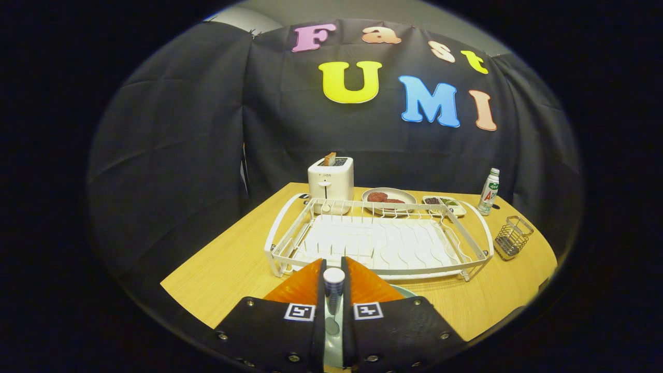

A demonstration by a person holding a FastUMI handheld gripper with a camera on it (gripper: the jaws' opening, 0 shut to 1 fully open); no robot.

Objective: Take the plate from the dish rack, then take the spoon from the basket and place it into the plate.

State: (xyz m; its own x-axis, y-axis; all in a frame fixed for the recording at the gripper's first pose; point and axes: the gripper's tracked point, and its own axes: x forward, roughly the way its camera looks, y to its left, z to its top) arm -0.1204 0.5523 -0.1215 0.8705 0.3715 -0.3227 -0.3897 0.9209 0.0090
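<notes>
My gripper (334, 265) is shut on the spoon (334, 282), whose handle stands up between the two fingers with its round end showing at the tips. Under the fingers lies the pale green plate (409, 291) on the wooden table, in front of the dish rack; most of it is hidden by the gripper, and a strip of it shows in the gap between the fingers. The white wire dish rack (378, 243) just beyond the fingers holds nothing. The small wire basket (513, 239) stands to the right of the rack.
Behind the rack stand a white toaster (330, 182) with a slice in it, a plate of food (388, 197), a small divided dish (444, 203) and a bottle (489, 191). The table's near edge runs just under the gripper.
</notes>
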